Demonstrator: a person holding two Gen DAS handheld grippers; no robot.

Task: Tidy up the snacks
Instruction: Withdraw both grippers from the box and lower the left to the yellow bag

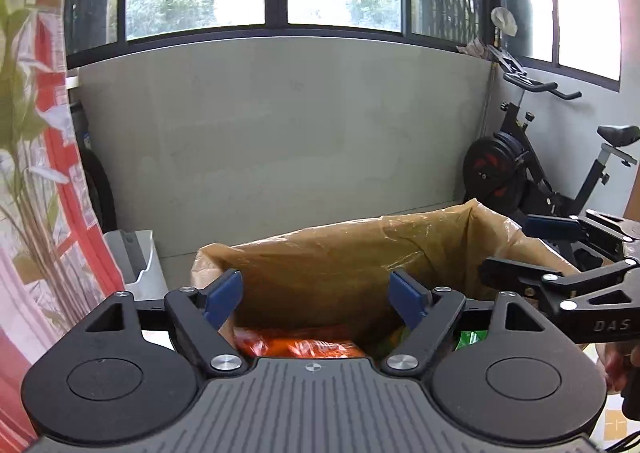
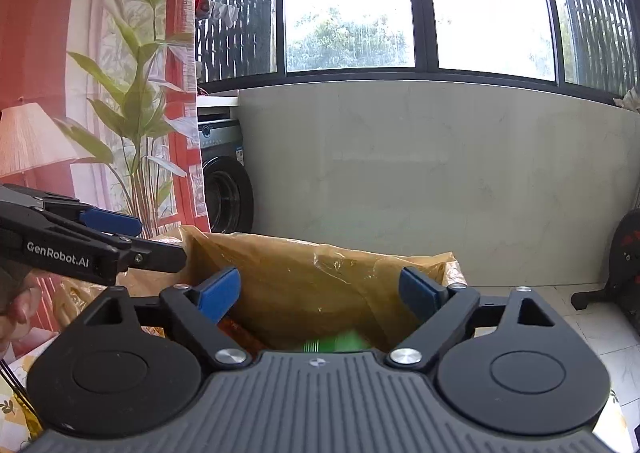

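A box lined with a tan plastic bag (image 1: 340, 257) (image 2: 320, 273) stands open just ahead of both grippers. Inside it lie an orange snack packet (image 1: 304, 345) and a green snack packet (image 1: 472, 338) (image 2: 336, 344), the green one blurred in the right wrist view. My left gripper (image 1: 318, 295) is open above the box mouth, with nothing between its blue pads. My right gripper (image 2: 320, 295) is also open and empty over the box; it shows from the side (image 1: 516, 249) in the left wrist view. The left gripper shows at the left edge (image 2: 148, 239) of the right wrist view.
A grey low wall under dark-framed windows lies behind the box. An exercise bike (image 1: 540, 169) stands at the right, a washing machine (image 2: 224, 181) at the left beside a red patterned curtain (image 2: 120, 93). A white bin (image 1: 140, 265) sits left of the box.
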